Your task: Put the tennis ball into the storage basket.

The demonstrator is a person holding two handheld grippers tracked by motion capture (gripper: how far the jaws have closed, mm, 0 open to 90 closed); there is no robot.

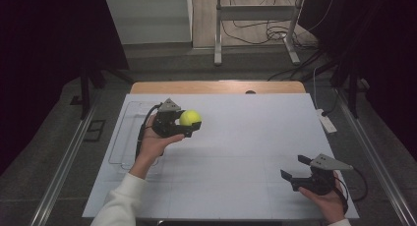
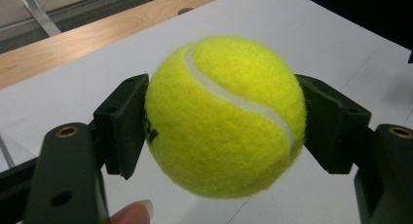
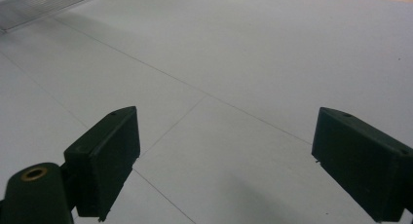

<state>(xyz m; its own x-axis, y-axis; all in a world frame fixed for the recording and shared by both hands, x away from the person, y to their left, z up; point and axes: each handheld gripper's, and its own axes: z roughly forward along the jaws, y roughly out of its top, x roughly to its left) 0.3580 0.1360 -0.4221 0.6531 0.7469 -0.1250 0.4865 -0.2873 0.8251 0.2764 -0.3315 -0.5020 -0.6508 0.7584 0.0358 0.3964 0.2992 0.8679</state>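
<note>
Already the left gripper [image 1: 189, 127] is clenched on the tennis ball [image 1: 190, 118], lifted beside the clear tray [image 1: 127, 137]. Placing remains, I'd judge. Well away from that tray, the right gripper [image 1: 296, 167] gapes, holding nothing.

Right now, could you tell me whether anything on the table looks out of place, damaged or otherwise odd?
Nothing stands out. The tennis ball sits squarely between the jaws of the left hand-held gripper, intact, above the white table sheet. The right hand-held gripper is open with nothing in it.

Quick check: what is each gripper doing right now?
Left gripper: shut on the tennis ball, held above the table.
Right gripper: open, nothing between its jaws.
</note>
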